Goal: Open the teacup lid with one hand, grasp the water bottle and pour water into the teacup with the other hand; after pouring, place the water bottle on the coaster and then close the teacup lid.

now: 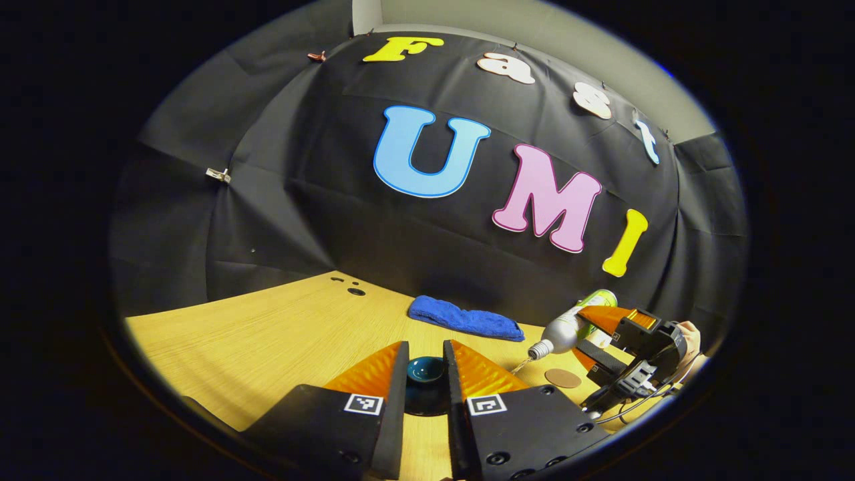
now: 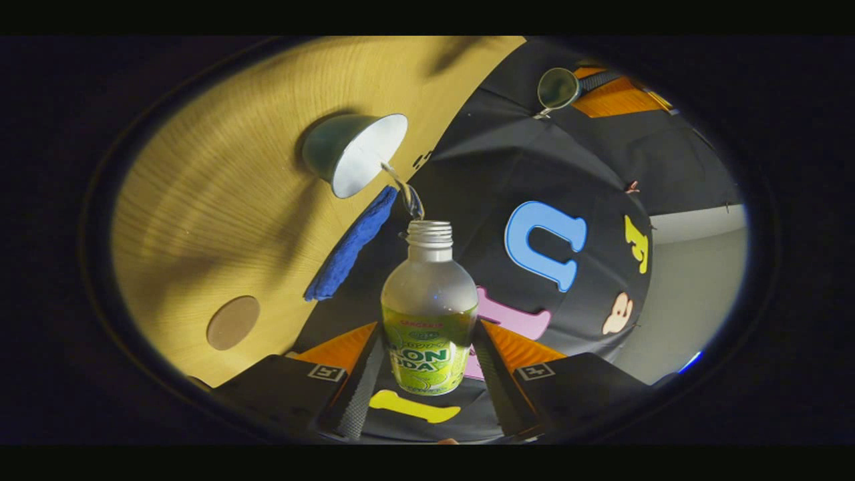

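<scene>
My right tool (image 2: 427, 374) clamps the tilted water bottle (image 2: 429, 314), water streaming into the teacup (image 2: 354, 157); my left tool (image 1: 426, 374) grips the lid (image 1: 425, 369).

Tilted water bottle (image 2: 429, 314) pouring into open teacup (image 2: 354, 162).

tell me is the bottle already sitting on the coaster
No, the water bottle is tipped in the right gripper, with a thin stream running from its mouth into the teacup, while the coaster lies bare on the table.
</scene>
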A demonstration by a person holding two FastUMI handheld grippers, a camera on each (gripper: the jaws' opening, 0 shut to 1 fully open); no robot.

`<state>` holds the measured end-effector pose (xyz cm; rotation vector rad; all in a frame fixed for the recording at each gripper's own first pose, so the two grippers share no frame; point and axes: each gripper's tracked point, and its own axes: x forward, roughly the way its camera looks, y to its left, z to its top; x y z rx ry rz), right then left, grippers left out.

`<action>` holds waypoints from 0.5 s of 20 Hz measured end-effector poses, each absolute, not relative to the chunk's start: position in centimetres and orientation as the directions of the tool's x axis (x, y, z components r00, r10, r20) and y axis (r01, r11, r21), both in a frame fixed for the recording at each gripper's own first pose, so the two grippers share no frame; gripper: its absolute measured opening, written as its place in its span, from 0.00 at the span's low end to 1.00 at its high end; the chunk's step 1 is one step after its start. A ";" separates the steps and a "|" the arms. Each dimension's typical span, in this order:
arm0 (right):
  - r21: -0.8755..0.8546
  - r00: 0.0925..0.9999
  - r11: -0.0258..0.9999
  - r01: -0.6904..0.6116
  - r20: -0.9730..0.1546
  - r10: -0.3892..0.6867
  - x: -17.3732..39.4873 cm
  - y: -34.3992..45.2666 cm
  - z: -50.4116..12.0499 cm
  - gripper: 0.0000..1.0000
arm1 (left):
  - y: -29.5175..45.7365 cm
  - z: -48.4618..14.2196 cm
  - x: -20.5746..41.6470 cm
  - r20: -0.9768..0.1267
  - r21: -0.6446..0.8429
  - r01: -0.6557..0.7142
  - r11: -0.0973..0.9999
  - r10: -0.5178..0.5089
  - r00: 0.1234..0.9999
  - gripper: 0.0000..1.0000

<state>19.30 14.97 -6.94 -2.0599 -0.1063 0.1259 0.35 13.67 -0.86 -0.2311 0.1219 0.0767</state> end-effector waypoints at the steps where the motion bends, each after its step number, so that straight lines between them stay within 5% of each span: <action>1: -0.875 0.989 -0.483 0.035 -0.038 0.140 19.2 15.2 -6.7 0.77 | 13.8 -0.8 0.3 -0.127 -0.224 -0.091 0.970 0.063 0.990 0.31; 10: -0.810 0.980 -0.574 0.119 0.001 0.201 19.8 15.8 -5.6 0.77 | 14.1 -0.8 0.3 -0.127 -0.226 -0.095 0.970 0.067 0.990 0.31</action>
